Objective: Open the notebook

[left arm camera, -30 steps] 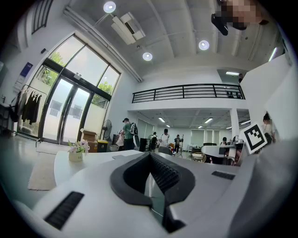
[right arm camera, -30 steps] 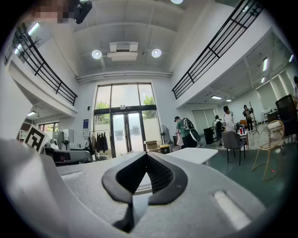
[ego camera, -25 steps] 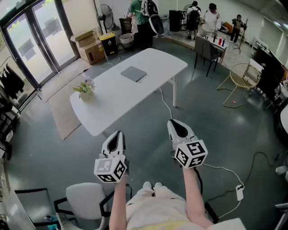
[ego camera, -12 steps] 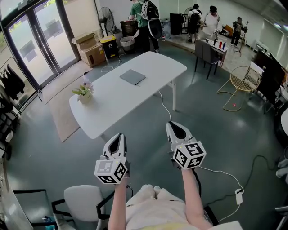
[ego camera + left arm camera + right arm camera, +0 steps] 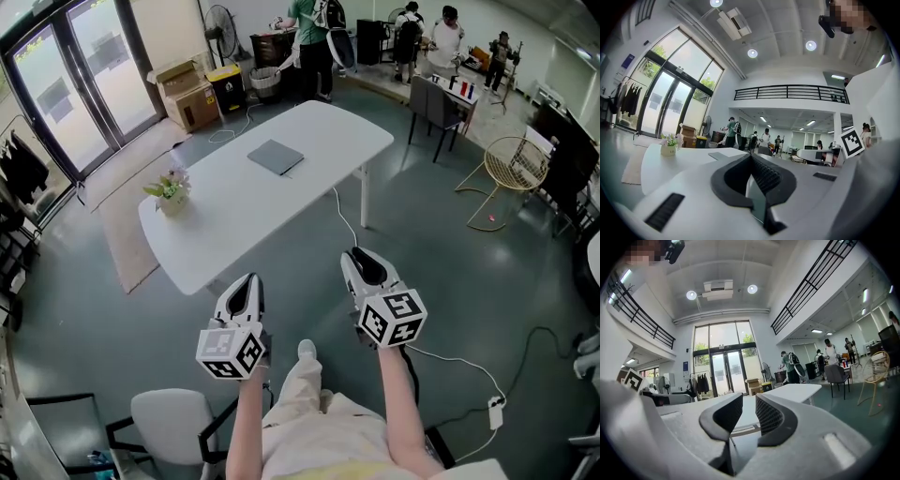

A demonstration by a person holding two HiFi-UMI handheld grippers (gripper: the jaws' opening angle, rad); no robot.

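Notebook lies shut & flat on the white table, on its far half, nearer the far long edge. Grey cover, nothing on top of it. Small flower pot stands at the table's left end, well apart from the notebook.

Both grippers are held out over the floor on the near side of the table, short of its edge, pointing level toward it. Neither touches the table or the notebook.

L gripper: in the left gripper view the jaw tips meet, pads together, nothing held. The notebook shows as a thin grey slab on the tabletop, far beyond the tips & a bit left of them.

R gripper: in the right gripper view the jaws are opening, w/ a narrow gap btw the ribbed pads & nothing in it; only the tabletop shows beyond.

In the head view the notebook sits well ahead of both sets of jaws, up & right of the L gripper, up & left of the R gripper, roughly btw their two lines
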